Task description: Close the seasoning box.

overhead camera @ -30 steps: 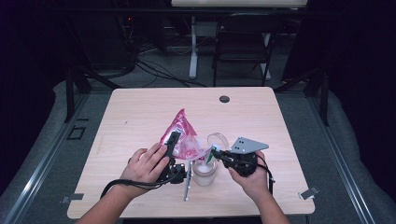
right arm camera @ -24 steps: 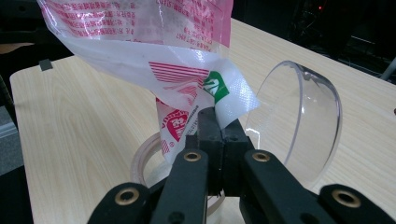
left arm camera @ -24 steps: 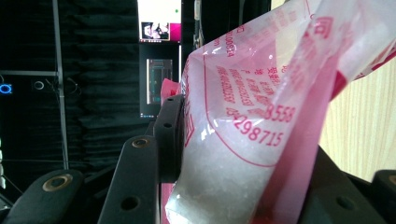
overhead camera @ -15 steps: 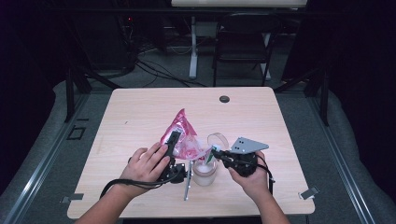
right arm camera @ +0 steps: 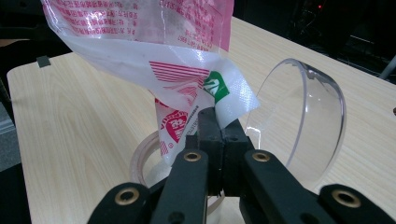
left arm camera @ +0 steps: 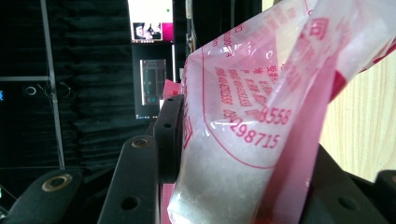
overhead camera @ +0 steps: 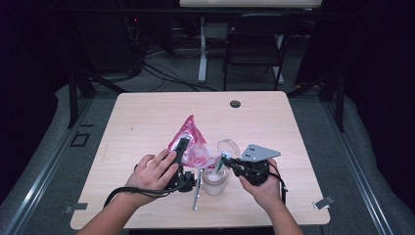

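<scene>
My bag (right arm camera: 154,56) is thin glossy plastic, crinkly; the jar lid (right arm camera: 303,121) clear smooth plastic; the table (overhead camera: 147,122) pale matt wood-grain.

- The surface (overhead camera: 147,117) was a pale wood-grain top with rounded corners.
- A small dark round disc (overhead camera: 235,104) sat near its far edge.
- A clear open jar (overhead camera: 214,180) stood near the front edge.
- A slim metal spoon (overhead camera: 196,190) lay just left of it.

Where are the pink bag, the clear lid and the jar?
pink bag (overhead camera: 188,132), high view, its upper pink part.
clear lid (right arm camera: 303,116), right gripper view, middle of its dome.
jar (overhead camera: 214,182), high view, its side wall.
</scene>
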The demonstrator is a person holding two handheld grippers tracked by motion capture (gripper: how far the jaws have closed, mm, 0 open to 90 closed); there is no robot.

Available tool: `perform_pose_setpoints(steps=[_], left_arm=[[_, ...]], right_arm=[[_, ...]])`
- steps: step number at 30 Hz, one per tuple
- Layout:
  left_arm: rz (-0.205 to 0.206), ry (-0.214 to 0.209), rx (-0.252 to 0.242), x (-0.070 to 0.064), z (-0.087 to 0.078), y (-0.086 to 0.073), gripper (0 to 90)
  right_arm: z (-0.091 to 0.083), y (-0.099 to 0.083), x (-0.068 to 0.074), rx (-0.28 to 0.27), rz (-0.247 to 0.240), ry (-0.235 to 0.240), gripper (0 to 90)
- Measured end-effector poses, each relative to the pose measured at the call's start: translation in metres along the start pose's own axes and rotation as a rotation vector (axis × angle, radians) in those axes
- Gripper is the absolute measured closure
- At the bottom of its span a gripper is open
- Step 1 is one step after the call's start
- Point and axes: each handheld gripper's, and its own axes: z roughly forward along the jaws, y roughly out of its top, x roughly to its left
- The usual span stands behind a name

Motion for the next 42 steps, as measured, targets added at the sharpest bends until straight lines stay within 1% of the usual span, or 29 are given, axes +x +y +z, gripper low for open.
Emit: perform_pose_setpoints(steps=[2,6,7,13,16,17,18,23,24,27,29,30,34,37,39,40,41,42], left_arm=[[0.003,-0.004,0.0,0.0002,-0.0001,0.0,62.7],[0.022,-0.006,-0.001,0.0017,-0.0007,0.0,63.4],[0.013,-0.017,0.002,0.0013,-0.0008,-0.0003,63.4],[0.017,-0.015,-0.002,0.0016,-0.0009,-0.0002,63.6],[0.022,-0.022,0.004,0.0022,-0.0015,0.0003,63.7],[0.032,-0.014,-0.001,0.0028,-0.0017,0.0004,63.7],[0.027,-0.018,-0.001,0.0026,-0.0019,0.0002,63.7],[0.031,-0.021,0.0,0.003,-0.0019,0.0002,63.7],[0.031,-0.02,-0.011,0.0029,-0.0014,-0.0001,63.7],[0.033,-0.024,-0.011,0.0031,-0.0015,0.0,64.2],[0.037,-0.027,-0.011,0.0033,-0.0016,0.0002,64.6],[0.05,-0.028,-0.013,0.0041,-0.0018,0.0007,64.7],[0.041,-0.041,-0.013,0.0041,-0.0019,0.0004,64.7],[0.045,-0.034,-0.017,0.005,-0.0017,0.0005,64.7],[0.04,-0.041,-0.012,0.0049,-0.0019,0.0003,64.8],[0.055,-0.043,-0.012,0.0061,-0.0021,0.0008,64.8],[0.067,-0.036,-0.016,0.0071,-0.0022,0.0013,64.8],[0.069,-0.038,-0.017,0.0075,-0.0023,0.0015,64.8]], right_arm=[[0.0001,0.0,0.0,-0.001,0.001,0.002,89.7],[0.0,0.0001,0.0002,-0.002,-0.001,-0.001,89.7],[0.0,0.0001,0.0002,-0.002,-0.001,-0.001,89.7],[-0.0002,0.0002,0.0002,-0.002,-0.001,-0.001,89.7],[-0.0001,0.0002,0.0002,-0.003,-0.003,-0.001,89.7],[-0.0001,0.0002,0.0002,-0.002,-0.002,-0.001,89.7],[-0.0001,0.0002,0.0002,-0.002,-0.001,-0.001,89.8],[0.0,0.0002,0.0002,-0.003,-0.002,-0.001,89.8],[0.0,0.0002,0.0003,-0.002,-0.003,-0.001,89.8],[-0.0002,0.0002,0.0002,-0.001,-0.002,-0.002,89.7],[-0.0004,0.0003,-0.0001,0.0,-0.004,-0.004,89.7],[-0.0004,0.0002,-0.0001,0.002,-0.004,-0.003,89.8],[-0.0004,0.0002,-0.0002,0.002,-0.004,-0.002,89.7],[-0.0004,0.0002,0.0001,-0.001,-0.002,-0.002,89.8],[-0.0003,0.0002,0.0002,-0.002,-0.003,-0.002,89.8],[-0.0003,0.0003,0.0002,-0.002,-0.002,-0.002,89.8],[-0.0003,0.0003,0.0001,-0.002,-0.002,-0.001,89.7],[-0.0003,0.0002,0.0001,-0.003,-0.002,-0.001,89.7]])
